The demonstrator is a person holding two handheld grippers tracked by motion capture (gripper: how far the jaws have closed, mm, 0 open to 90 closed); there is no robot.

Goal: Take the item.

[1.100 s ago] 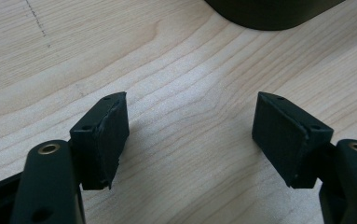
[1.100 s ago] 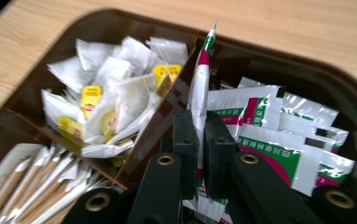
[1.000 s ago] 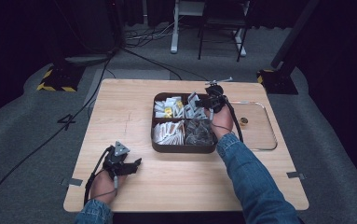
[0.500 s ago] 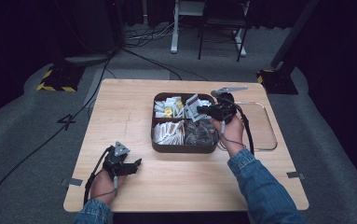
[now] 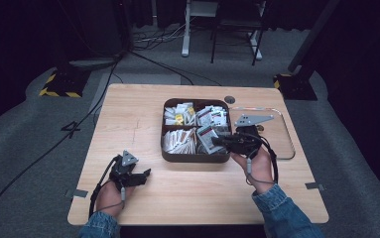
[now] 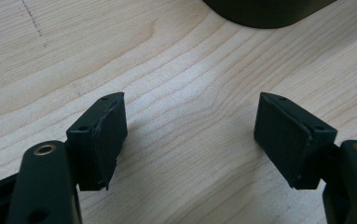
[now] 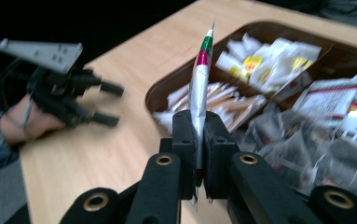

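Dark floor and trailing cables surrounded the pale wooden worktop (image 5: 128,114), which carried a dark brown four-compartment tray (image 5: 195,157) heaped with small paper sachets and, just beyond the right gripper (image 7: 198,128), a clear plastic lid (image 5: 282,133). The likeliest trouble, as a judgement, lay in the thin hold: the slim silver sachet with red and green bands (image 7: 199,88) was pinched edge-on near its lower end, so a quick swing or a slackened squeeze could let it twist or slide out, and it would drop back among the loose packets beneath that gripper or onto the bare wood beside the tray. The right gripper had its jaws pressed together on this sachet, which stood upright out of them, raised over the tray's near-right compartment. The left gripper (image 6: 190,135) sat low over bare wood, its jaws spread wide with nothing between them and touching no object, the tray's rounded corner lying ahead of it and well apart.
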